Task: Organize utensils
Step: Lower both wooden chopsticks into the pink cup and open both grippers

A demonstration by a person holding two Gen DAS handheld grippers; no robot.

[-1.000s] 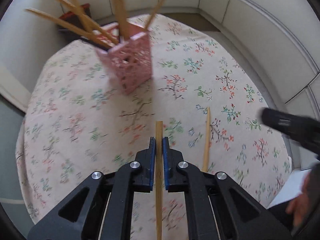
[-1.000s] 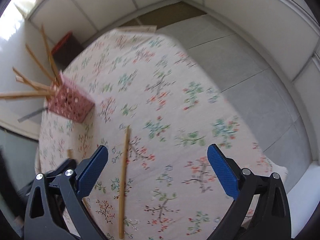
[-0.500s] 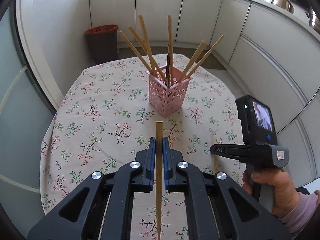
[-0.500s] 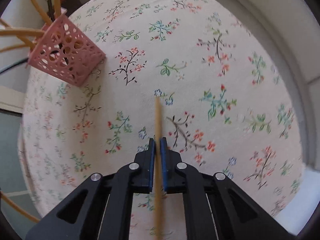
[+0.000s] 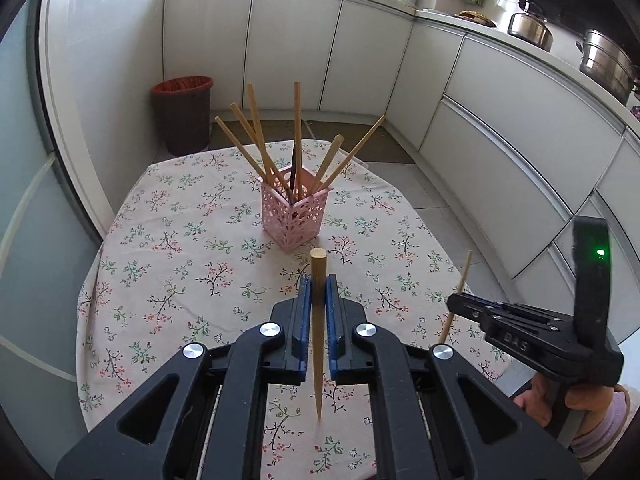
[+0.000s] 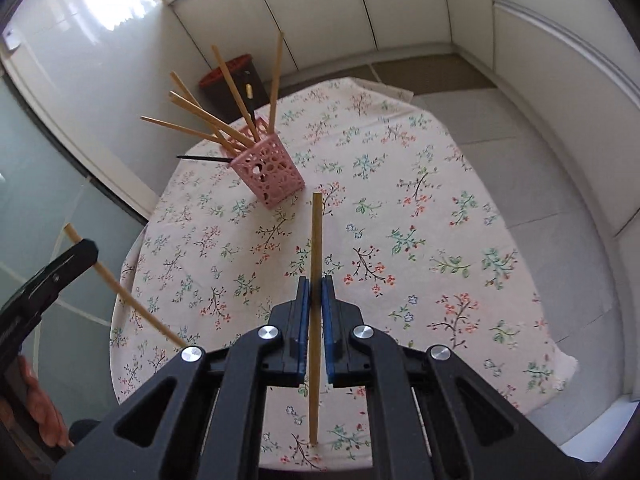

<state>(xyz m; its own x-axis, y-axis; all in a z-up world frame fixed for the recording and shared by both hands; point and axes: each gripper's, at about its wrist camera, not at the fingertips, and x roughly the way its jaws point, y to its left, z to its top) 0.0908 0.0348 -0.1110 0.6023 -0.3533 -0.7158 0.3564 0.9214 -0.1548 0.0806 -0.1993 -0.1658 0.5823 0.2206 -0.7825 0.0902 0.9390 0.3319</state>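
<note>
Wooden chopstick (image 6: 315, 248) now in right tool (image 6: 315, 292)

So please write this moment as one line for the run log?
left hand-held gripper: shut on chopstick | right hand-held gripper: shut on second chopstick | pink holder: upright on table, holds chopsticks
</note>
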